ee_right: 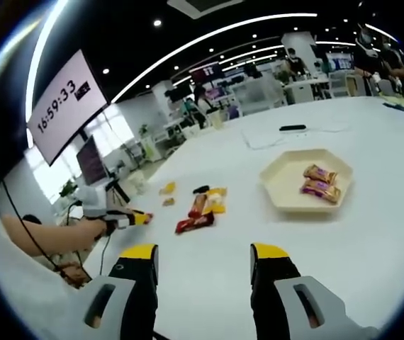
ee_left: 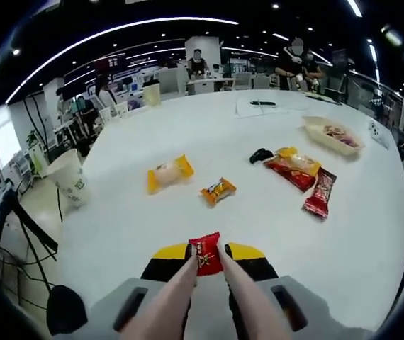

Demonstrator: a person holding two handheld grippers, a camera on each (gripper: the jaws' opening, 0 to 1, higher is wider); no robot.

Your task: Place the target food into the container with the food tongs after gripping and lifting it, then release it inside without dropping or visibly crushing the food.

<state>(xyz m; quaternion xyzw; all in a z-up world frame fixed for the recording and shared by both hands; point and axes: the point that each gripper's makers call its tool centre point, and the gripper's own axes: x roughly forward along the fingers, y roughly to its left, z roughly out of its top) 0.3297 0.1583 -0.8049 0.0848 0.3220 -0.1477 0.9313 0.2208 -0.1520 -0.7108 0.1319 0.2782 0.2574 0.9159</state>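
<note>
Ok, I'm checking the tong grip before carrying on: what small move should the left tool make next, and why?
Probably lift and carry toward the tray. The tongs in the left tool already pinch the red packet, and the tray with two snacks sits across the table.

Wide bare white desk (ee_right: 372, 241) lies between the right hand-held gripper (ee_right: 203, 263) and the cream hexagonal tray (ee_right: 280, 185), an open path. Snack packets (ee_right: 200, 209) cluster to the tray's left, near the left hand-held gripper (ee_right: 137, 218). Open desk surrounds the yellow packet (ee_left: 169, 173) and orange packet (ee_left: 218, 190).
</note>
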